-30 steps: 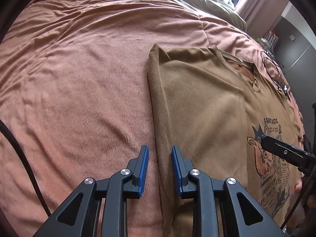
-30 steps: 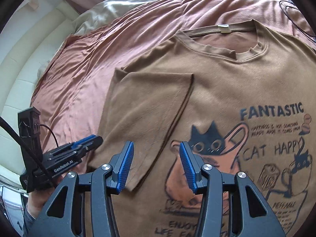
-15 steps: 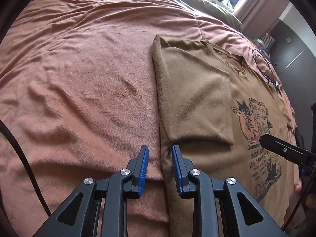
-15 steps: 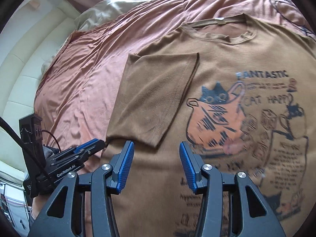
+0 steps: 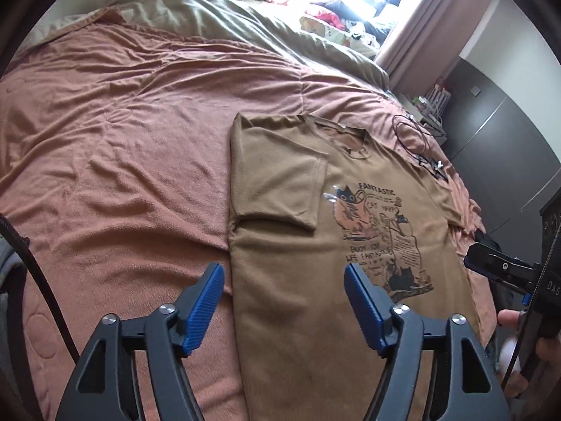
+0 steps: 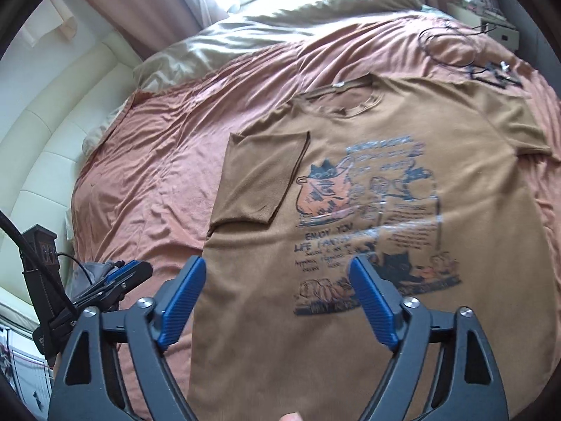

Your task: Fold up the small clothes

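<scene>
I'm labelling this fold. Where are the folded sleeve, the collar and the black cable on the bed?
folded sleeve (image 6: pixel 259 179), right wrist view, middle of the flap lying on the shirt front.
collar (image 6: pixel 364 107), right wrist view, front ribbed edge.
black cable (image 6: pixel 426 47), right wrist view, left side of the loop.

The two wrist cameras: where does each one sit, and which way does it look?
Left wrist: sits behind the open left tongs, looks down at the T-shirt's folded-sleeve side; the right tongs and a hand show.
Right wrist: sits behind the open right tongs, looks down at the shirt's cat print; the left tongs show.
Shared: T-shirt, bedspread, black cable. Both tongs have just been opening, with nothing gripped.
</scene>
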Demonstrator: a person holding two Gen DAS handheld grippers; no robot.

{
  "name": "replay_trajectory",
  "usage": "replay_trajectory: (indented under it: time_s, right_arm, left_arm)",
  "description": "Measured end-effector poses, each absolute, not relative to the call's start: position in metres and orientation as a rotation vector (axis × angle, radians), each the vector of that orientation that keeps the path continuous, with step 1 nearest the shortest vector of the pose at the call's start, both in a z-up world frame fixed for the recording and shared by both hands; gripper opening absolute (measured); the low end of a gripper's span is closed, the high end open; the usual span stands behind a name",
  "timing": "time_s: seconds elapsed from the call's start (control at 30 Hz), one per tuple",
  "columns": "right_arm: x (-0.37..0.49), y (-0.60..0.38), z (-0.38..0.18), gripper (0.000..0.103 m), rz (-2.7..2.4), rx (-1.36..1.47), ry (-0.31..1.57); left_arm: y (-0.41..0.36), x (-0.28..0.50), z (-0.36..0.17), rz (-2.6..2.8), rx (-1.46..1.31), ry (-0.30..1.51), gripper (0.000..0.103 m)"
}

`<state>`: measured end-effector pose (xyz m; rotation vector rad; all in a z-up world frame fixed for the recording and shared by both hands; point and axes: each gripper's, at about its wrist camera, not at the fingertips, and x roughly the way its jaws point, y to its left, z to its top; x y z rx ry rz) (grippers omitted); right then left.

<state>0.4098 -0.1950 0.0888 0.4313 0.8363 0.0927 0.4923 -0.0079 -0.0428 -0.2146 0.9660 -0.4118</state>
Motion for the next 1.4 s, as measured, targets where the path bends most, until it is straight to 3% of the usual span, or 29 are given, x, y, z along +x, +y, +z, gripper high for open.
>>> replay_trajectory:
  time_s: [0.1, 0.2, 0.73, 1.4]
  right_arm:
    - [0.375, -0.206, 0.100, 0.087, 0.056, 0.414, 0.813]
    - [0.344, -0.220, 0.110, 0.087, 0.021, 0.414, 0.777]
    - [0.266, -0.297, 0.118, 0.087, -0.084, 0.401, 0.661]
    - [0.275, -0.459, 0.072, 0.087, -0.163, 0.563, 0.650]
  left_arm:
    - [-0.013, 0.470, -0.025, -0.418, -0.201, 0.917, 0.098]
    - [-0.020, 0.455, -0.014, -0.414, -0.203, 0.894, 0.102]
    - [-0.110, 0.424, 0.003, -0.451, -0.193, 0.902, 0.102]
    - [-0.292, 0.464, -0.012, -0.549, -0.096, 0.893, 0.101]
